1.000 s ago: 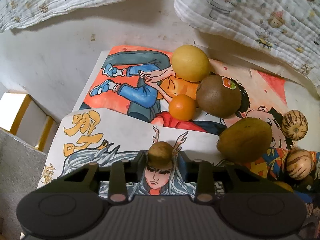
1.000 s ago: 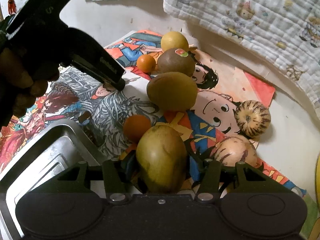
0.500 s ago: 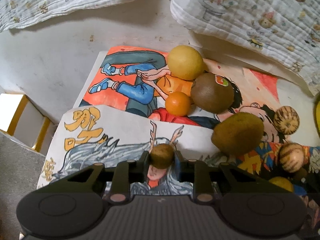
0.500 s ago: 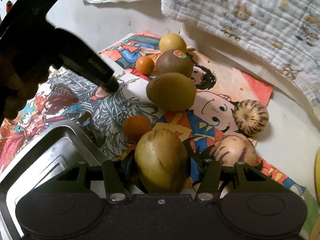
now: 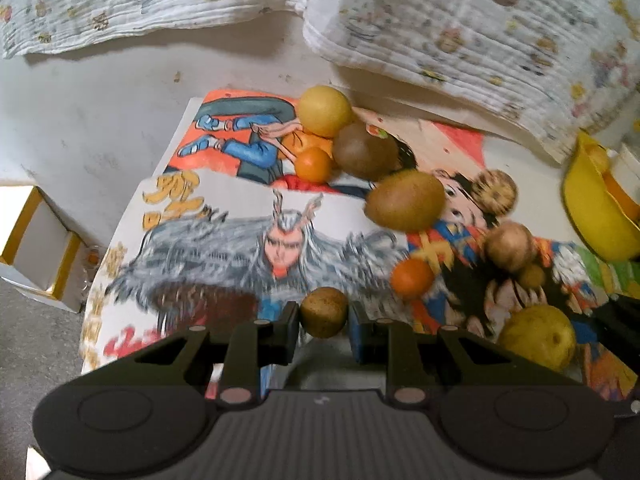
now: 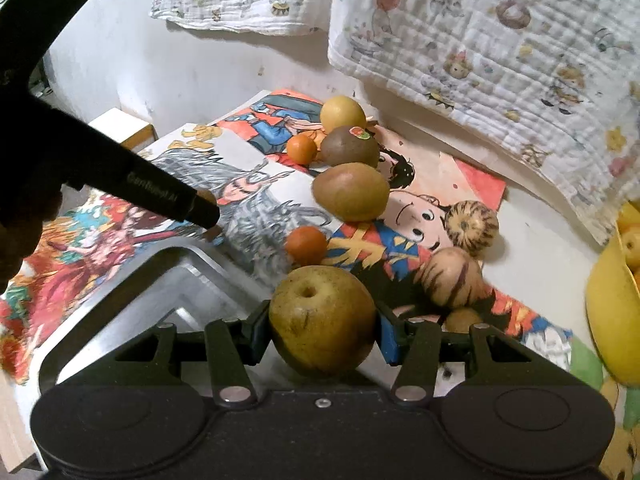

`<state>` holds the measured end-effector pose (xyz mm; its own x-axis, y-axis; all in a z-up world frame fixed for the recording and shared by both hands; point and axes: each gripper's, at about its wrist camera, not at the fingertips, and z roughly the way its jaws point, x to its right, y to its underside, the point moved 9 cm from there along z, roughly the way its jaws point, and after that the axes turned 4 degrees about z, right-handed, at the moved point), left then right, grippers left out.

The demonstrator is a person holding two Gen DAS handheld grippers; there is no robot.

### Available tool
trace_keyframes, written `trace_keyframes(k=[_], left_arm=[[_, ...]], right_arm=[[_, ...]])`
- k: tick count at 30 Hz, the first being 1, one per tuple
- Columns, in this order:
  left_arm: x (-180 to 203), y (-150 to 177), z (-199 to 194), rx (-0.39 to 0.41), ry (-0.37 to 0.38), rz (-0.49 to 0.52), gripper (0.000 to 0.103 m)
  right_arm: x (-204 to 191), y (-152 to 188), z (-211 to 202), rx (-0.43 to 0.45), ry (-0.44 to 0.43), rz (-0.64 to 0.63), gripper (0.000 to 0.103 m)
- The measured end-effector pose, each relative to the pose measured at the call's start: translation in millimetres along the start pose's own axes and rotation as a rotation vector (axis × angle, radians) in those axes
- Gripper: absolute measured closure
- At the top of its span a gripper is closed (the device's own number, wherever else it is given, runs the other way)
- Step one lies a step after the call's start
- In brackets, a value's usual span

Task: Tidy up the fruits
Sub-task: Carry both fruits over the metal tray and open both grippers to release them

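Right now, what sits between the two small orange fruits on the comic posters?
In the right wrist view, one large green-brown fruit lies between the far small orange fruit and the near one, set slightly right of their line.

Two oranges (image 6: 306, 245), two striped melons (image 6: 472, 225), perhaps three kiwis (image 6: 350, 191)
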<state>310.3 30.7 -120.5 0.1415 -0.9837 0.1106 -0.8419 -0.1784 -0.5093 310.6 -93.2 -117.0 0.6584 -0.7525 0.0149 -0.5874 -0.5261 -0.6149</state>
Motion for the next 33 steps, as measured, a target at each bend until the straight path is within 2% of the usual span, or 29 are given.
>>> trace_keyframes(k=[9, 19, 26, 33], left_arm=[[-3.6, 51.1, -41.1, -0.014, 0.050, 0.032, 0.075], [8.6, 108.8, -65.5, -0.051, 0.125, 0.135, 0.075], [18.0, 131.0, -67.2, -0.077, 0.133, 0.210, 0.075], [15.2, 135.7, -63.4, -0.096, 0.126, 0.235, 0.075]], right_arm=[[-43.3, 39.7, -37.4, -0.047, 0.024, 0.002, 0.049], [-67.9, 82.2, -68.2, -0.138, 0.143, -0.089, 0.049], [-71.4, 103.3, -64.6, -0.218, 0.182, -0.120, 0.049], [-72.7, 106.2, -58.5, -0.219, 0.163, -0.096, 0.049]])
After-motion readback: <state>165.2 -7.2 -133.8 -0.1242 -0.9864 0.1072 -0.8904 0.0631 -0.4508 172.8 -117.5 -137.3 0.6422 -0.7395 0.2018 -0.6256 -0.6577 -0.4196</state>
